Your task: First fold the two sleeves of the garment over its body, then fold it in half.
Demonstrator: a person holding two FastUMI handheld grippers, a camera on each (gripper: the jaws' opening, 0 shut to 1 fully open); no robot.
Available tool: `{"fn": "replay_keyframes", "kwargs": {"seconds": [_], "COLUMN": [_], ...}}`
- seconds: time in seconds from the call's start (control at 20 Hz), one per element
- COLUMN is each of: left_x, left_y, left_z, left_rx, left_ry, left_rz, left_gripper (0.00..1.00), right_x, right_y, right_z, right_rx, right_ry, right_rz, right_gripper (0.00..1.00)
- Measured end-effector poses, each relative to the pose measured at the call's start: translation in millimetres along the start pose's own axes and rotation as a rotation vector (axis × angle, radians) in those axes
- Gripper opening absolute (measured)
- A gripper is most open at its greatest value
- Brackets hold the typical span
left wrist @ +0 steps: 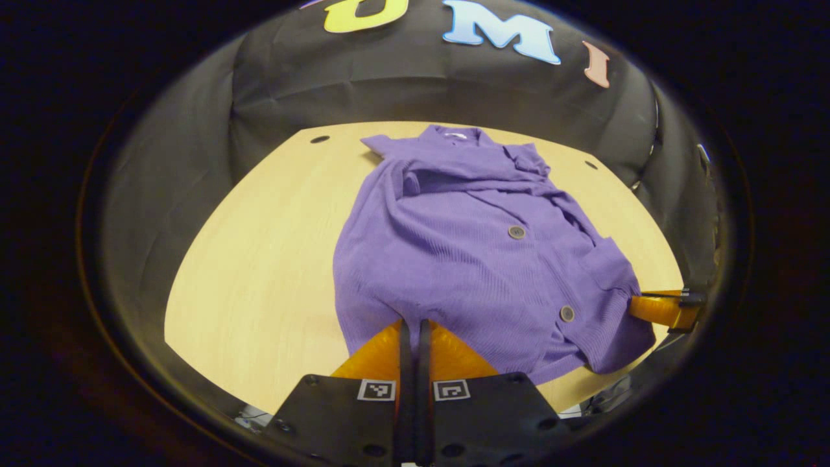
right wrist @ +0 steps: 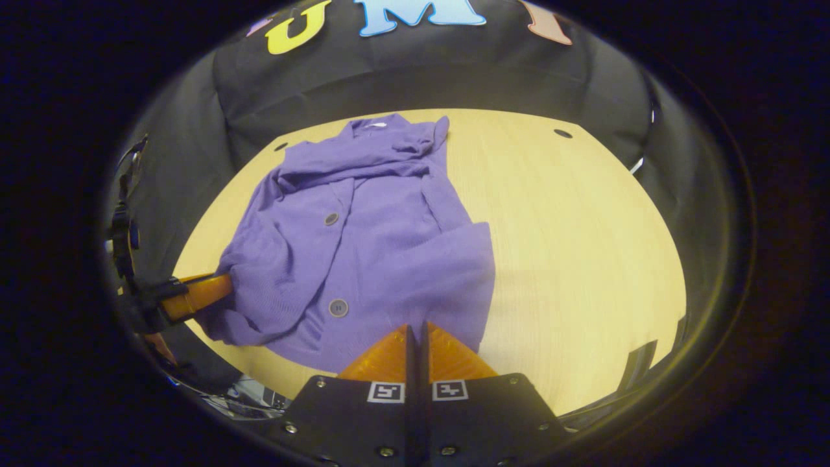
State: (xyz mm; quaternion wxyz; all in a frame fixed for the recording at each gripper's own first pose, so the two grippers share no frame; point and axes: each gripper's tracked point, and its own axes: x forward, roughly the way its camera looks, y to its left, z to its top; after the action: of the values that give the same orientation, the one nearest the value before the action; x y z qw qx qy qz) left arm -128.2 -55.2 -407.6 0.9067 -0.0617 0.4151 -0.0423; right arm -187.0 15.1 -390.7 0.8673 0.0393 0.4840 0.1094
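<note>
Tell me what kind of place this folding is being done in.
Probably a recording booth, not a home: black cloth walls a bare wooden table, where a purple cardigan lies, pinched by the left gripper and right gripper.

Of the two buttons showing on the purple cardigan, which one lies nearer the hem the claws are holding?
The lower button, near the cardigan's bottom edge by the left claw. The other button sits mid-chest, toward the collar.

left claw (left wrist: 412, 331): two translucent orange wedge fingers with black inner edges, mounted on a black plate bearing two square black-and-white markers and round screws. right claw (right wrist: 415, 334): same build, orange fingers, black plate, two markers, screws along the lower edge.
</note>
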Motion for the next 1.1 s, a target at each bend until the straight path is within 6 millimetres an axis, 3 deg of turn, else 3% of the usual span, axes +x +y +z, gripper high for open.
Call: {"fn": "replay_keyframes", "kwargs": {"seconds": [0.45, 0.7, 1.1], "left_x": [19, 51, 107], "left_y": [-2, -5, 3], "left_z": [88, 143, 222], "left_rx": [0.009, 0.027, 0.029], "left_ry": [-0.096, -0.135, -0.177], "left_rz": [-0.037, -0.065, -0.075], "left_gripper": [0.07, 0.07, 0.07], "right_x": [17, 33, 80], "right_y": [13, 9, 2], "right_z": [79, 136, 235], "right_rx": [0.018, 0.022, 0.017], "right_ry": [-0.100, -0.160, -0.237], "right_rz": [0.011, -0.010, -0.030], "right_gripper": [0.01, 0.01, 0.01]}}
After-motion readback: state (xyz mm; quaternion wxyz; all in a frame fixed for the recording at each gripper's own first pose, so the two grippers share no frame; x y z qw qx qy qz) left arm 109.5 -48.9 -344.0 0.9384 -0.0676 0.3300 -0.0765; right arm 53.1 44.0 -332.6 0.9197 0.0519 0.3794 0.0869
